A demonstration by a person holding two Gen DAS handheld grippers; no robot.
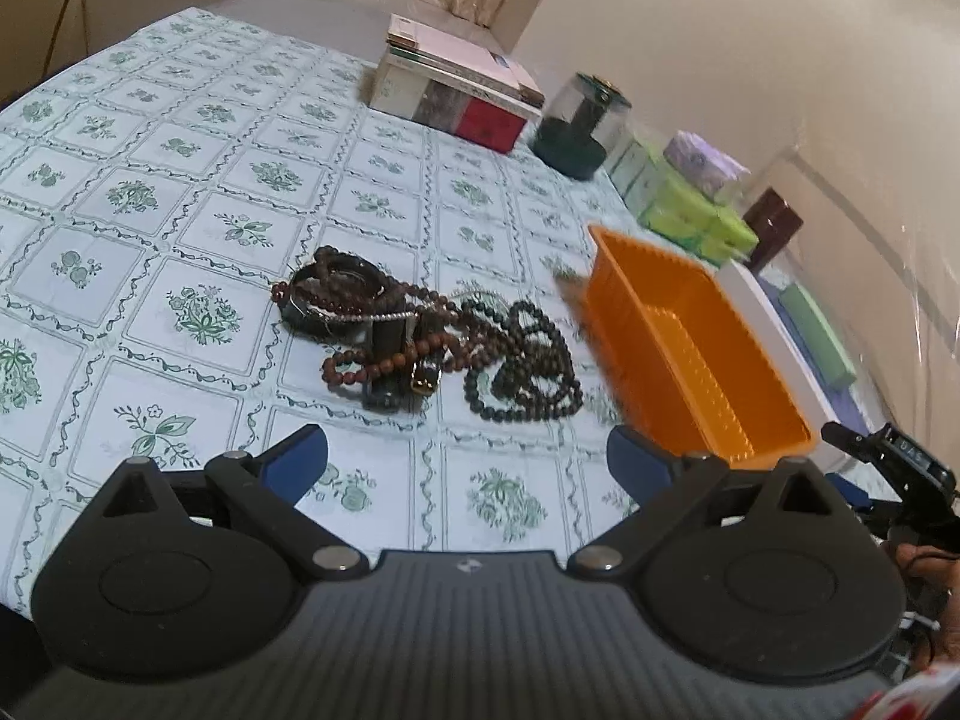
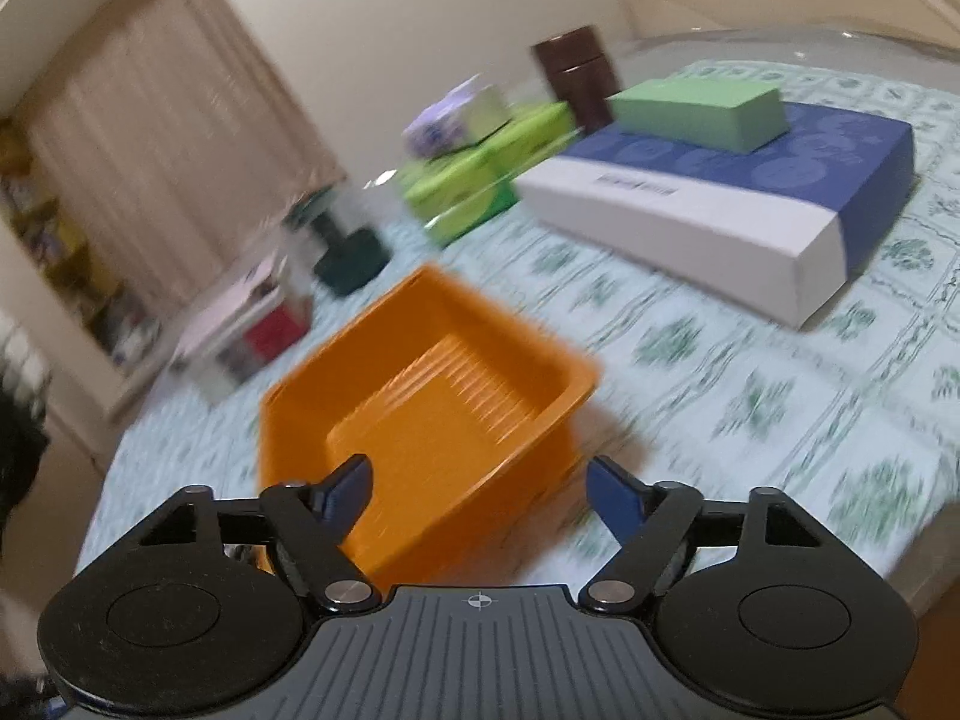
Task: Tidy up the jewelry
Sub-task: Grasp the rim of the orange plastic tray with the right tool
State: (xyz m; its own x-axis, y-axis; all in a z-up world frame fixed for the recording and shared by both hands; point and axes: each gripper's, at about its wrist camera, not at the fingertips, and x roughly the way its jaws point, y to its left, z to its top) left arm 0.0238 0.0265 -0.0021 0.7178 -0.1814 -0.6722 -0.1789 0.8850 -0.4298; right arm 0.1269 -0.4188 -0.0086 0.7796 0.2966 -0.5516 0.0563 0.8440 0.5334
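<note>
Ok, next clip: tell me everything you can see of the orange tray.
The orange tray is a rectangular, open-topped bin that looks like thin moulded plastic, with sloped walls, a flat rim and a ribbed floor. It holds nothing and sits upright on the patterned tablecloth, just right of the jewelry pile and in front of the white and blue box. In the right wrist view the right gripper hangs open at its near corner; contact cannot be told through the blur. The left gripper is open too, apart from it.

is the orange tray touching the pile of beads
Apart. The left wrist view shows a strip of bare tablecloth between the bead pile and the orange tray, though the tray's near edge is motion-blurred.
</note>
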